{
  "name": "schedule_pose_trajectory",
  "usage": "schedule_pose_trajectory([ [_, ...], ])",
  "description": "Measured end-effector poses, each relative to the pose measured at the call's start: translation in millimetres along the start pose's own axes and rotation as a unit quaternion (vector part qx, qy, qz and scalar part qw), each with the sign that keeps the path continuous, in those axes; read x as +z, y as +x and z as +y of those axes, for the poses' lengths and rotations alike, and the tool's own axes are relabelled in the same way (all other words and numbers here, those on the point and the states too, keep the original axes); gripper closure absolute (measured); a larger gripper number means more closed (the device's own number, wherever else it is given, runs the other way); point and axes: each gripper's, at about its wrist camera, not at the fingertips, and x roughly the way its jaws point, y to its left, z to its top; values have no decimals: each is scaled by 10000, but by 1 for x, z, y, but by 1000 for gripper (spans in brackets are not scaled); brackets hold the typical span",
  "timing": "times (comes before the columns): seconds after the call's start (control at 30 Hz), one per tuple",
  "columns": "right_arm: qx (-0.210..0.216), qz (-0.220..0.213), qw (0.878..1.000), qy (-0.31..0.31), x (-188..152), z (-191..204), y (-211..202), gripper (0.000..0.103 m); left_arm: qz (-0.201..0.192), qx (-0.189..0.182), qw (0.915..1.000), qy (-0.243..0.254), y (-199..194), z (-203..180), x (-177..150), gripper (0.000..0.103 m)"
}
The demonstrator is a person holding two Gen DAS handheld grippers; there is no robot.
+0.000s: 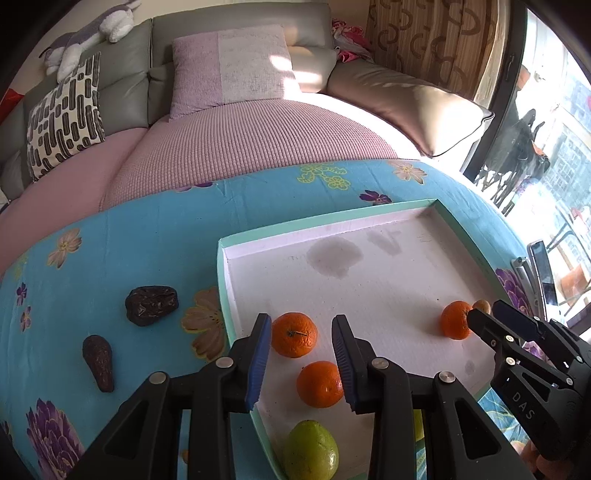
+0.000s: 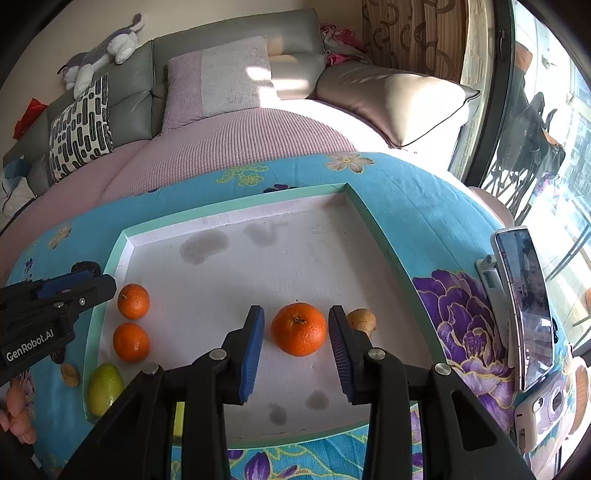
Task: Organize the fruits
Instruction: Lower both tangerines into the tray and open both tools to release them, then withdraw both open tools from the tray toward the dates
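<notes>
Both tongs gape empty; right tongs straddle round orange tangerine, firm, rolls easily—pinch 3-and-9 at its middle.

Setting: home living room. Grey sofa at 12 o'clock with cushions, stuffed toy at 11 o'clock; patterned curtain and balcony door at 2 o'clock; floral tablecloth on tabletop.

Lying wide open across the far half of the tray; crowding its near-left corner, two oranges and a green fruit; blocking the right edge, an upright phone.
</notes>
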Motion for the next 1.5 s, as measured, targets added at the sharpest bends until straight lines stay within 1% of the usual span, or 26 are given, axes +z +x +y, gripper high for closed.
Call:
schedule_pose_trajectory([
  [0.2, -5, 57, 9999, -90, -1, 6, 3, 66, -58, 195, 9998, -21, -9, 15, -13, 66],
  [0.4, 19, 35, 9999, -141, 0, 11, 3, 66, -8, 317, 9995, -77, -11, 30, -27, 66],
  [0.57, 18, 41, 9998, -170, 1, 13, 4, 66, 58, 366, 9992, -157, -11, 41, -37, 66],
  [0.8, -12, 15, 9998, -206, 1, 17, 5, 65, 70, 391, 9988, -276, -12, 50, -43, 65],
  [0.83, -5, 19, 9998, -196, 1, 17, 6, 63, 90, 408, 9987, -292, -11, 52, -43, 56],
  [0.87, -13, 31, 9998, -184, 1, 17, 7, 52, 105, 435, 9985, -302, -10, 53, -43, 48],
  [0.9, -37, 33, 9998, -176, 1, 17, 8, 43, 96, 464, 9984, -304, -10, 54, -44, 37],
  [1.0, -63, 27, 9998, -169, 1, 17, 9, 39, 68, 479, 9983, -334, -11, 57, -45, 36],
  [1.03, -77, 19, 9998, -164, 1, 17, 9, 36, 63, 516, 9981, -335, -12, 57, -45, 34],
  [1.07, -95, 9, 9998, -163, 1, 18, 9, 29, 50, 567, 9978, -330, -12, 58, -45, 33],
  [1.1, -106, -1, 9998, -169, 1, 18, 9, 24, 31, 606, 9976, -322, -13, 59, -46, 28],
  [1.13, -108, -8, 9998, -181, 1, 19, 9, 23, 14, 625, 9975, -319, -13, 59, -46, 25],
  [1.2, -122, -16, 9997, -219, 1, 20, 10, 22, -16, 652, 9973, -343, -14, 63, -46, 20],
  [1.27, -137, -10, 9996, -255, 1, 22, 10, 22, -39, 703, 9967, -391, -15, 66, -46, 13],
  [1.3, -136, -16, 9995, -271, 0, 23, 10, 21, -49, 740, 9964, -412, -15, 69, -47, 5],
  [1.33, -132, -20, 9995, -282, 0, 24, 11, 21, -59, 780, 9960, -424, -15, 70, -47, 1],
  [1.37, -126, -23, 9995, -290, 0, 25, 11, 21, -70, 812, 9957, -430, -15, 72, -48, 0],
  [1.4, -117, -33, 9995, -294, 0, 26, 11, 18, -75, 843, 9955, -438, -16, 73, -48, 0],
  [1.43, -109, -51, 9995, -296, 0, 26, 11, 13, -79, 874, 9951, -454, -16, 75, -48, 0],
  [1.47, -106, -81, 9995, -301, 0, 27, 11, 7, -85, 903, 9947, -475, -16, 77, -48, 0],
  [1.5, -107, -117, 9994, -312, 0, 28, 10, 6, -88, 928, 9944, -500, -17, 79, -48, 0],
])
